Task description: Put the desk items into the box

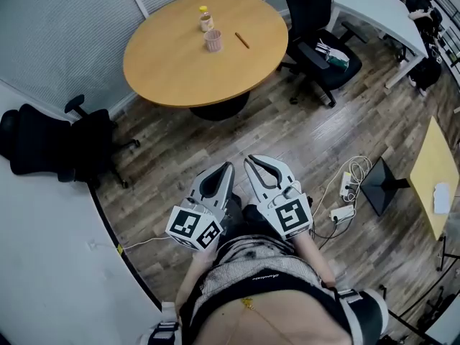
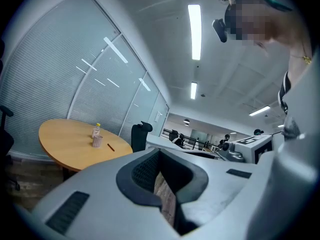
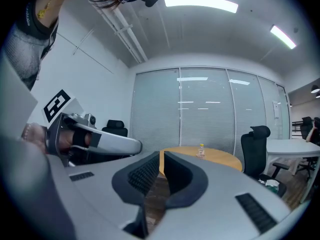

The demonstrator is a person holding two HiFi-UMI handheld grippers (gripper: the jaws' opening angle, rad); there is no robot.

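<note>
The left gripper (image 1: 224, 169) and right gripper (image 1: 257, 167) are hanging clenched and empty at lower centre, well apart from the table (image 1: 180, 67) at upper centre, where the bottle (image 1: 206, 19) and cup (image 1: 213, 41) are standing so close together that grabbing one is risking toppling the other.

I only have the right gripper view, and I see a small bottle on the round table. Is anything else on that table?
Observer: Yes. In the head view a pink ribbed cup stands just on our side of the bottle.
Operator: Anything more?
Observer: A thin brown stick, maybe a pencil, lies to the cup's right in that view.
Operator: Is the left gripper carrying something?
Observer: No. The left gripper has its jaws together, with nothing between them.
</note>
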